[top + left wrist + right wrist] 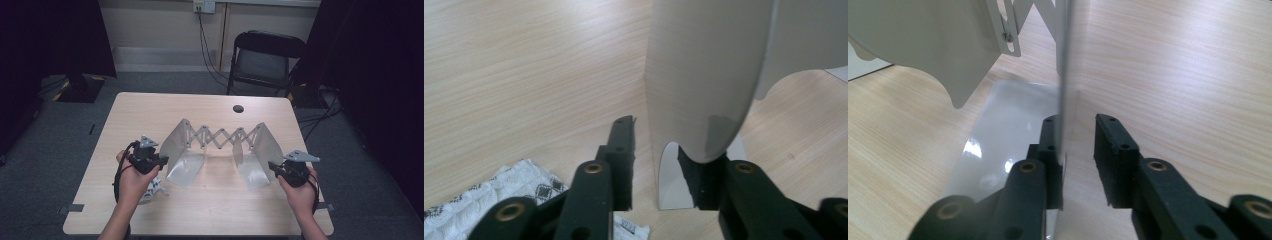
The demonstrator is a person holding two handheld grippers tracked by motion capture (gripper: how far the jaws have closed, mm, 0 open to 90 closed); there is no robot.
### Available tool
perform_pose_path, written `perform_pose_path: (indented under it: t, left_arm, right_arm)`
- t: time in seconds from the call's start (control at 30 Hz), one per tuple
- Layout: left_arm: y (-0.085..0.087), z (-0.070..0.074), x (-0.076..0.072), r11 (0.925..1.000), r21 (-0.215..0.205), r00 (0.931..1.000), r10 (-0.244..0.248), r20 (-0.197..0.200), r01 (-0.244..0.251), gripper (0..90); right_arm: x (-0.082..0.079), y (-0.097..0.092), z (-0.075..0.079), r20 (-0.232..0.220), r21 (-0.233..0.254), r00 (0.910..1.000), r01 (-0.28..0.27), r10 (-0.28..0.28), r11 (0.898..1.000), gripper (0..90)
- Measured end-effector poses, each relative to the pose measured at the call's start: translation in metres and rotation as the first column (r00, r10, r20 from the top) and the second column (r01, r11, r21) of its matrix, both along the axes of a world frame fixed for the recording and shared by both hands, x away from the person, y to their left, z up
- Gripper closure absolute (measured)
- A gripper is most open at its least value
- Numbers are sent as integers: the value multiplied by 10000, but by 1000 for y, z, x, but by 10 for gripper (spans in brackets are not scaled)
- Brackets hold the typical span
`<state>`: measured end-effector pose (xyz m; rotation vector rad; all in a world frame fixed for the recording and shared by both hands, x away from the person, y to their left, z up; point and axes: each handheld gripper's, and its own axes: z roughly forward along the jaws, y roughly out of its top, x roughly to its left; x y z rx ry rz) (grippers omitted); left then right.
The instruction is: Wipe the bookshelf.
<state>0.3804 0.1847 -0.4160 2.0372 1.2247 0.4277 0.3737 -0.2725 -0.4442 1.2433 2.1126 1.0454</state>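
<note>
A metal expandable bookend rack (220,145) stood in the middle of the pale wooden table (150,107), pulled out wide, its scissor lattice (220,136) stretched between two upright end plates with flat feet resting on the tabletop. The person's left gripper (159,162) sat at the near edge of the left end plate (177,145), and the right gripper (275,167) at the near edge of the right end plate (265,147), one hand to each side, which seemed the sensible way to work a thing that slides open and shut along its length. In the left gripper view the jaws stood partly apart with the rounded edge of the plate (704,75) between them; one pad lay close against the metal, the other stood clear with bare table showing in the gap, so I judged the grip to be loosened rather than pinching. The right gripper view told much the same: the thin plate (1064,60) ran edge-on just beside the left-hand jaw, and the other jaw stood off from it, so that plate looked let go as well. With the rack standing by its own feet, neither hand needed to hold it up. A white patterned cloth (152,190) lay on the table just near of the left hand, partly beneath it. A dark folding chair (265,60) stood beyond the table's far edge
</note>
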Motion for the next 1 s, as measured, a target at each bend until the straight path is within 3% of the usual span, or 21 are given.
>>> perform_pose_path:
  t: [0.2, 0.47, 0.7, 1.0]
  left_arm:
    - [2, -6, -6, 9998, -69, 9997, -210, -151, 209, 557]
    - [9, -16, -21, 9991, 82, 9988, -423, -232, 425, 353]
    - [29, -26, -32, 9990, 392, 9991, -191, -391, 206, 360]
    - [48, -52, -30, 9972, 651, 9972, 403, -627, -362, 350]
  right_arm:
    - [-3, 2, -5, -140, 35, 9999, 45, -44, 10000, 584]
    - [-11, 1, -13, -555, 36, 9979, -340, 341, 9994, 417]
    - [-26, -8, -26, -847, -408, 9942, -695, 658, 9967, 333]
    - [-39, -14, -43, -1200, -675, 9895, -894, 809, 9937, 254]
